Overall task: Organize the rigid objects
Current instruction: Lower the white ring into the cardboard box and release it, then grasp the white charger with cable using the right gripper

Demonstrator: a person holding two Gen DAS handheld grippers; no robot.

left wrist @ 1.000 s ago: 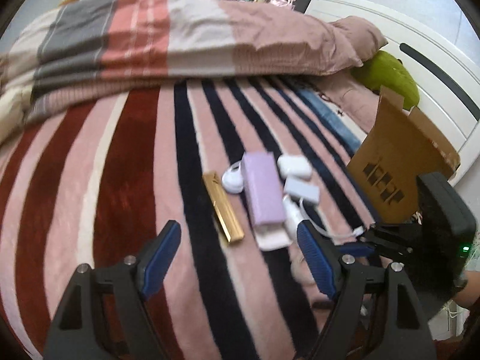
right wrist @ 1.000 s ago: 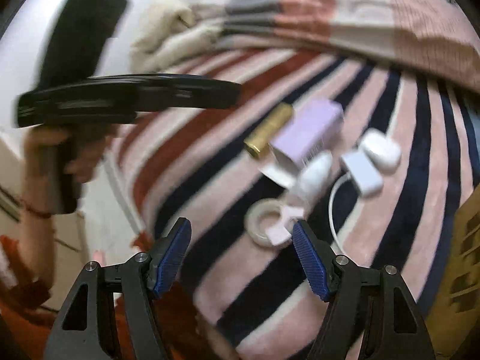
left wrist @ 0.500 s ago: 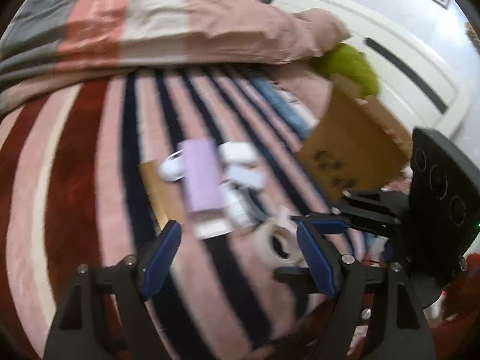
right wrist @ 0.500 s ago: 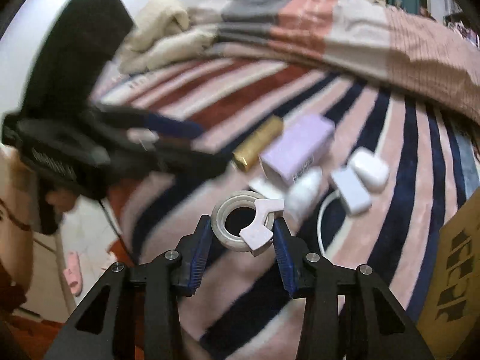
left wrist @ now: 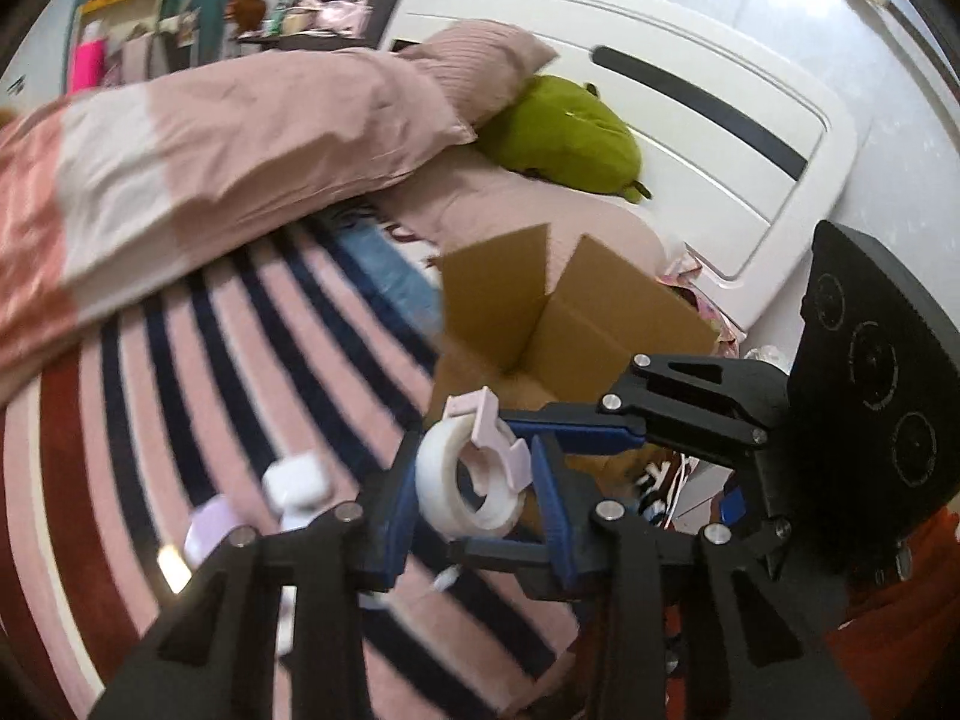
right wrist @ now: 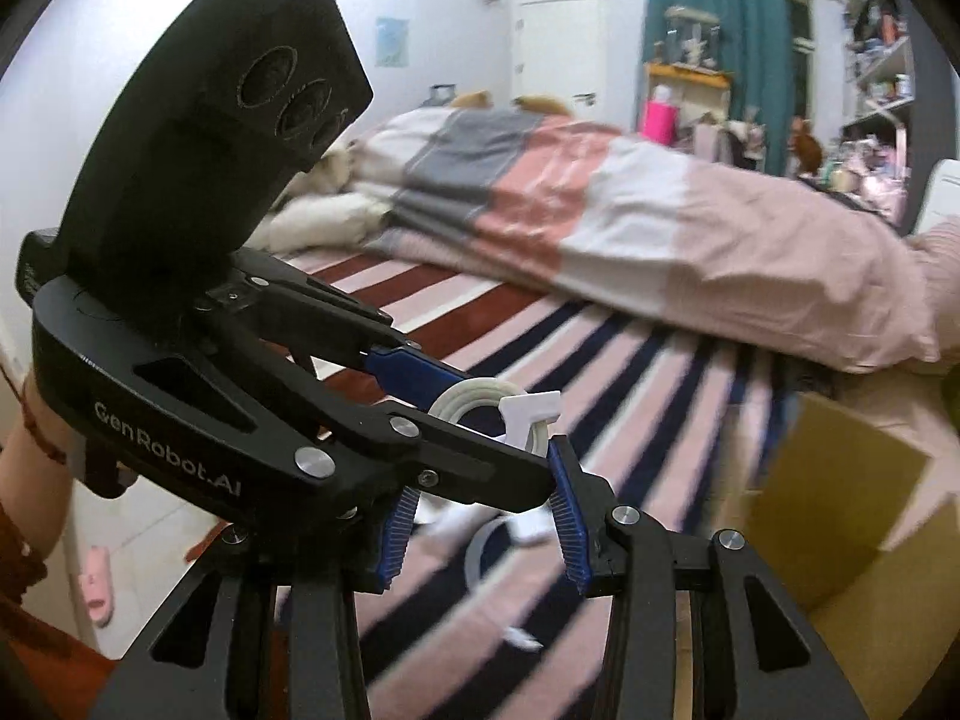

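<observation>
A white tape roll with a pale pink dispenser clip (left wrist: 474,474) is lifted above the striped bed. My left gripper (left wrist: 474,498) is shut on it. My right gripper (right wrist: 480,516) crosses in from the right in the left wrist view, with its blue fingers (left wrist: 576,432) beside the roll; in the right wrist view its jaws stand apart around the left gripper's finger, and the roll (right wrist: 480,402) sits just beyond them. An open cardboard box (left wrist: 558,312) stands just behind the roll. White items (left wrist: 297,480) and a lilac case (left wrist: 210,531) lie on the bed, lower left.
A folded pink, white and grey duvet (left wrist: 210,138) lies across the far bed. A green plush (left wrist: 564,138) rests by the white headboard (left wrist: 690,108). The box also shows at the right in the right wrist view (right wrist: 840,498). A pink slipper (right wrist: 96,588) lies on the floor.
The tape roll has been lifted off the bed by the right gripper and is now gripped by the left gripper. Both grippers swung toward the cardboard box.
</observation>
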